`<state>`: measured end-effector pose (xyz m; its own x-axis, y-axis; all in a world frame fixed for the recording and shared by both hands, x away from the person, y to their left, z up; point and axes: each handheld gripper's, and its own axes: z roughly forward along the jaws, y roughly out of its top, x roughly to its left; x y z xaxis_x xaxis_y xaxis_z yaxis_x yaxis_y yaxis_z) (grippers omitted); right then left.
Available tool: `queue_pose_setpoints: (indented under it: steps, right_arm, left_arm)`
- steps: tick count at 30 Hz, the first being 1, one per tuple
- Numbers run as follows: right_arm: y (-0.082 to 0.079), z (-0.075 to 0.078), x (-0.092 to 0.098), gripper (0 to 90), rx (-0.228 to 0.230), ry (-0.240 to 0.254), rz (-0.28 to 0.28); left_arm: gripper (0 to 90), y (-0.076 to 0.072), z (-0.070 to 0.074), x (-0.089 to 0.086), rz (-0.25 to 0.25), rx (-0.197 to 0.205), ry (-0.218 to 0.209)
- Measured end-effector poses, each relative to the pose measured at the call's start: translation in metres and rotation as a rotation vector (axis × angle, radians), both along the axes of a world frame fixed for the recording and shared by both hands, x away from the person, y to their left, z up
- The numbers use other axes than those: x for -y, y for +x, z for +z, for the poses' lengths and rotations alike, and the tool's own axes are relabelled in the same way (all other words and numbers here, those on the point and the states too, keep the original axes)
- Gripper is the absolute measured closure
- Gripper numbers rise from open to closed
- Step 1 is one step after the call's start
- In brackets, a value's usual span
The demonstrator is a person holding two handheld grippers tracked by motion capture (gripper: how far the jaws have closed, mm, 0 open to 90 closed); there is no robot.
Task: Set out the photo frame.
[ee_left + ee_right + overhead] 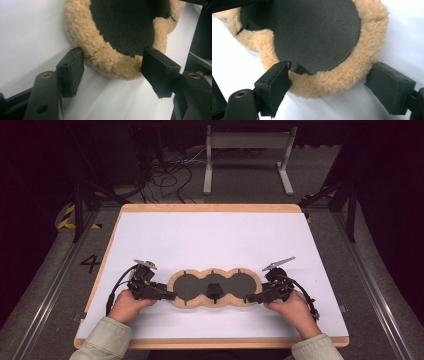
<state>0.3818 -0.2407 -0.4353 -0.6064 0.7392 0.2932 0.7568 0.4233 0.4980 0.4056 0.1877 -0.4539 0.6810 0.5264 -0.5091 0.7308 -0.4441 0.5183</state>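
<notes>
A flat tan fleece-edged piece (172,281) with three round black lobes lies on the white table top (210,240), near the front. A small black part (214,290) sits on its middle lobe. My left gripper (170,296) is at the piece's left end and stands open. In the left gripper view its jaws (113,67) straddle the fleece rim (82,32) of that end. My right gripper (250,298) is at the right end, also open. In the right gripper view it (332,83) has one pad on each side of the fleece rim (337,80).
The white top has a wooden border (210,208). Beyond the far edge a white metal frame (247,142) stands on the grey floor among black cables (170,175). A "4" (91,263) is marked on the floor at the left.
</notes>
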Motion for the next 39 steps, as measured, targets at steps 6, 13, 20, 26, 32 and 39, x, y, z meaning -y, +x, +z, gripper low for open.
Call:
queue_pose_setpoints:
  steps: [6,13,20,26,32,39]
  right_arm:
    - [0.000,0.002,-0.001,20.7,-0.025,-0.019,-0.002]
    - [0.000,0.003,-0.001,23.3,-0.046,-0.019,-0.019]
    - [0.003,0.004,0.004,32.0,-0.086,0.011,-0.074]
    - [0.002,0.005,0.005,32.8,-0.087,0.015,-0.084]
    - [0.000,0.009,0.007,40.5,-0.046,0.012,-0.114]
    - [-0.003,0.016,0.013,49.7,0.011,0.024,-0.137]
  left_arm:
    - [31.3,-0.002,0.001,0.003,-0.002,0.008,0.010]
    - [33.8,-0.003,0.001,0.004,0.011,0.020,0.021]
    - [35.0,-0.003,0.001,0.004,0.048,0.007,0.008]
    - [36.2,-0.003,0.002,0.006,0.066,0.022,0.023]
    - [39.8,-0.007,0.008,0.011,0.105,0.075,0.052]
    - [44.4,-0.011,0.015,0.011,0.132,0.120,0.049]
